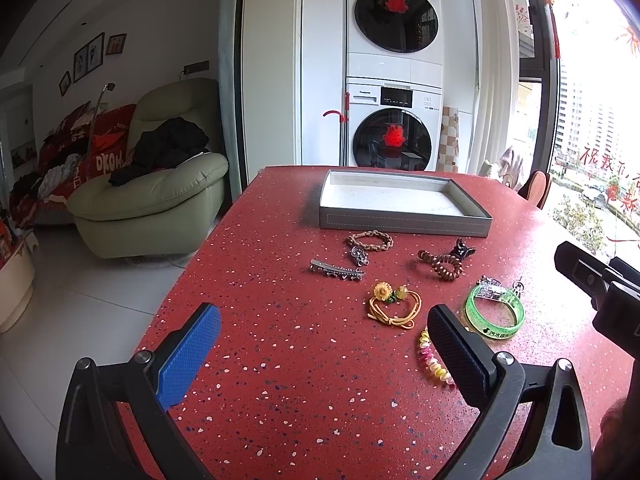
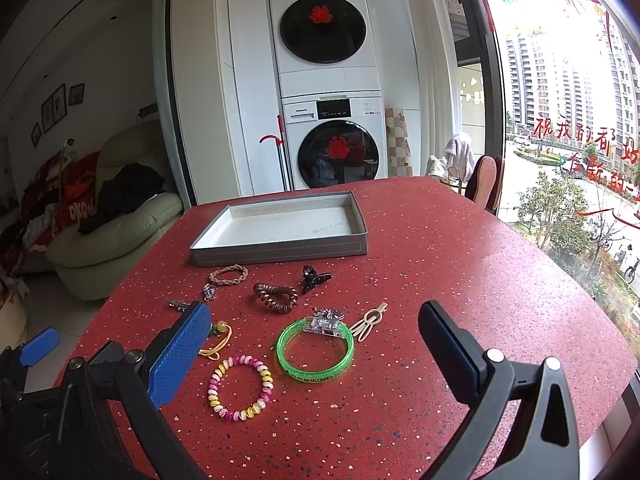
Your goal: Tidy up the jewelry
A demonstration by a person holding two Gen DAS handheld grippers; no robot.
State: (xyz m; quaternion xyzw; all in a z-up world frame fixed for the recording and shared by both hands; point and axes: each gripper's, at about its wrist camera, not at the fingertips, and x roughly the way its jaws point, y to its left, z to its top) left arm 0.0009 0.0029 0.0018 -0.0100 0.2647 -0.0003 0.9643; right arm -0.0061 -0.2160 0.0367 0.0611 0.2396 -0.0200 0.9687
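Both grippers hover above the table point(image 2: 440, 240) with fingers spread wide and nothing held – the left gripper point(image 1: 324, 356) low at the near edge, the right gripper point(image 2: 316, 356) over the bracelets. The jewelry lies loose between them and the empty tray point(image 2: 280, 246) further back. The green bangle point(image 2: 316, 350) looks stiff, light and slick, so pinch across its rim. The bead bracelet point(image 2: 241, 388) probably stretches and sags; grip one side. The coil tie point(image 2: 276, 297) is springy, the claw clip point(image 2: 314, 276) hard and brittle. The table is red speckled stone, smooth – small pieces may skid. Behind it: stacked washers point(image 2: 328, 84), a green armchair, a big window.
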